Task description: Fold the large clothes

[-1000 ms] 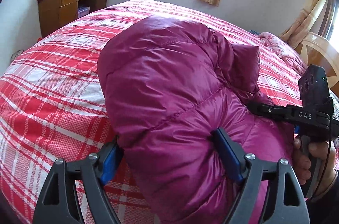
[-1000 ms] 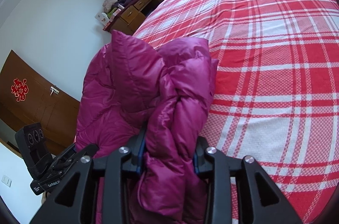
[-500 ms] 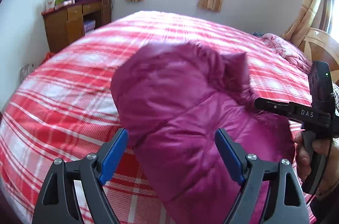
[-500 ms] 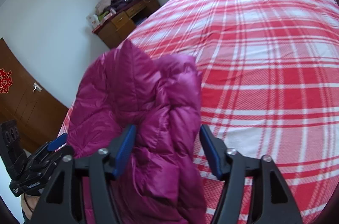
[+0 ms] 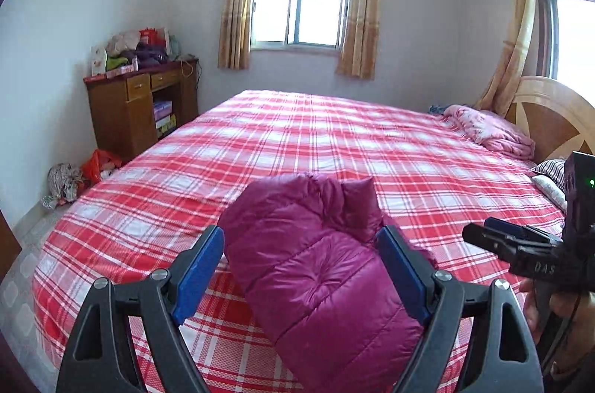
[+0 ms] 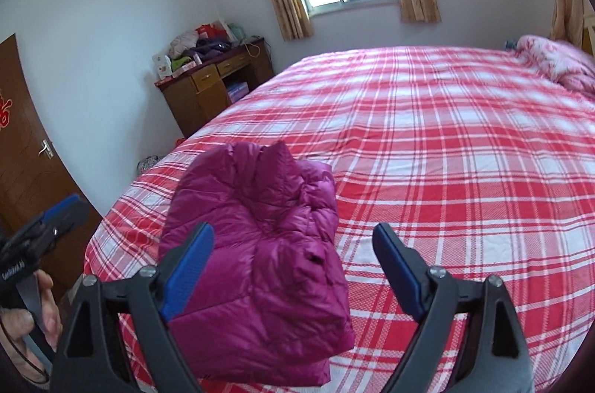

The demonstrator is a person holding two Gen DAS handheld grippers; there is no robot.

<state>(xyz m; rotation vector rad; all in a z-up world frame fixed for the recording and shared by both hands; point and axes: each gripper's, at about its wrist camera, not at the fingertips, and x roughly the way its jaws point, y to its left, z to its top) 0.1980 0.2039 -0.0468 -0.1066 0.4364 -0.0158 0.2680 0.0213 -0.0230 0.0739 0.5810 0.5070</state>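
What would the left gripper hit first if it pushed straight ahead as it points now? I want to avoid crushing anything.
Most likely the folded magenta down jacket, lying on the plaid bed cover directly ahead of the open left gripper. Depth is unclear, so the gap cannot be judged.

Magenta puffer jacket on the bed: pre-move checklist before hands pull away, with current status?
1. Left gripper released: ok. Its blue fingers stand wide, clear of the fabric.
2. Right gripper released: ok. Its jaws are opening; nothing is pressed between them.
3. Magenta puffer jacket rests on the plaid bedspread: ok, a folded bundle near the bed's near edge.
4. Fold holding: cannot tell. The collar end puffs up and the layers look loose.
5. Bundle fully supported at the bed edge: cannot tell; its near end is hidden behind the fingers.
6. Path clear of the pink quilt: ok, it lies far off by the headboard.
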